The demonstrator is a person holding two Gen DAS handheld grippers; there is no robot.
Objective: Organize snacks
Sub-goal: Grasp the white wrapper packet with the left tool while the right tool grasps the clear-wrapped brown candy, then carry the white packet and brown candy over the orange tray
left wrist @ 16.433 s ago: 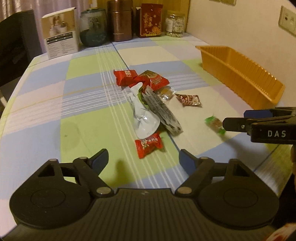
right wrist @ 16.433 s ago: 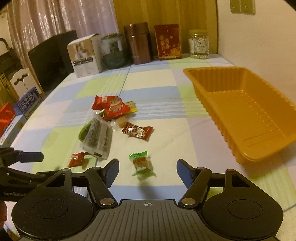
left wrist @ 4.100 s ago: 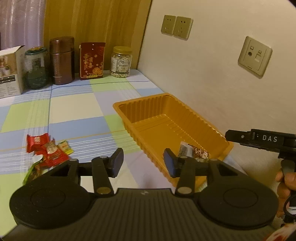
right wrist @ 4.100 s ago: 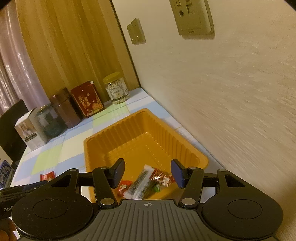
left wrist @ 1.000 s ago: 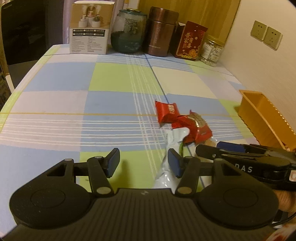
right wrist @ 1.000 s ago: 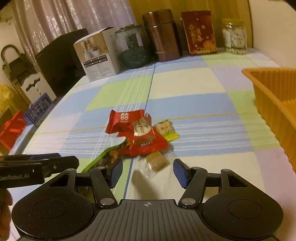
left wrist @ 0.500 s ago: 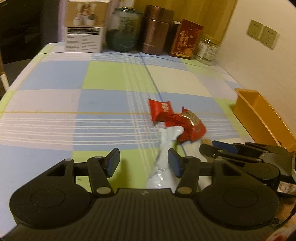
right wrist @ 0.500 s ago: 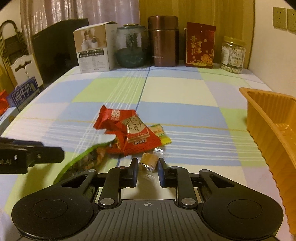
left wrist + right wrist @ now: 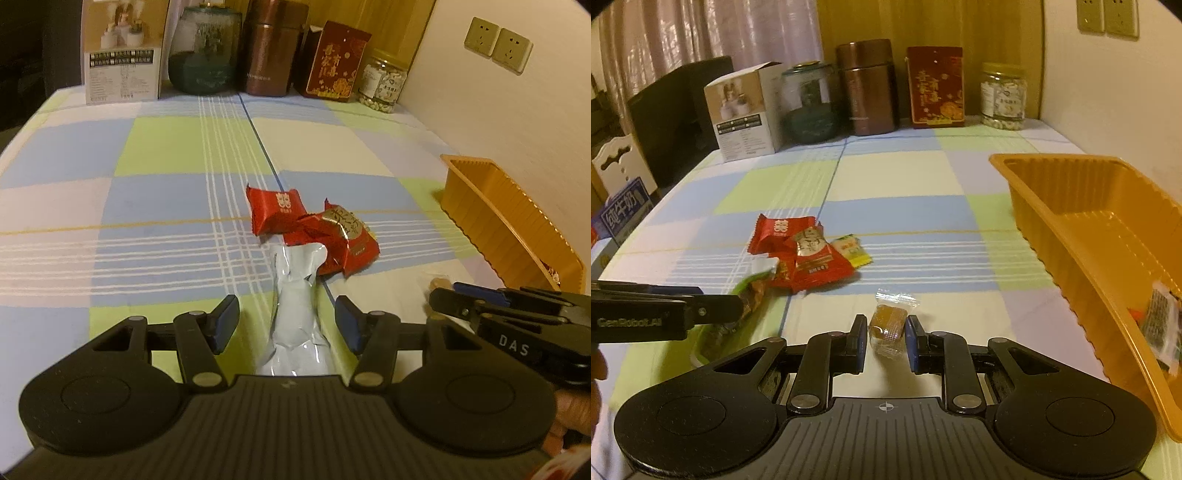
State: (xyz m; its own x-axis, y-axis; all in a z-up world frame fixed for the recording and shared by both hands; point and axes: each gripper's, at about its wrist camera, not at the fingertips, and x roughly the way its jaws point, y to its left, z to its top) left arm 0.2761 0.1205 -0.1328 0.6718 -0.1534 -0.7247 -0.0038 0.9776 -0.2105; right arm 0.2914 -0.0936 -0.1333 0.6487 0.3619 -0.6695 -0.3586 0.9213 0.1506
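Observation:
My right gripper (image 9: 885, 338) is shut on a clear-wrapped brown candy (image 9: 888, 322), just above the checked tablecloth. My left gripper (image 9: 286, 325) is open, its fingers on either side of a long silver-backed snack bag (image 9: 297, 295) that lies on the cloth. Beyond the bag lie two red packets (image 9: 275, 210) (image 9: 338, 230); in the right wrist view a small yellow packet (image 9: 851, 251) lies beside them. The orange tray (image 9: 1086, 236) stands at the right and holds several snacks (image 9: 1158, 321) at its near end.
At the table's far edge stand a white box (image 9: 746, 110), a green glass jar (image 9: 809, 107), a brown canister (image 9: 868, 88), a red box (image 9: 936, 86) and a jar of nuts (image 9: 1003, 98). A wall runs along the right side behind the tray.
My right gripper has shut on the brown candy and lifted it slightly. My left gripper has moved forward, so that the silver bag now lies between its open fingers.

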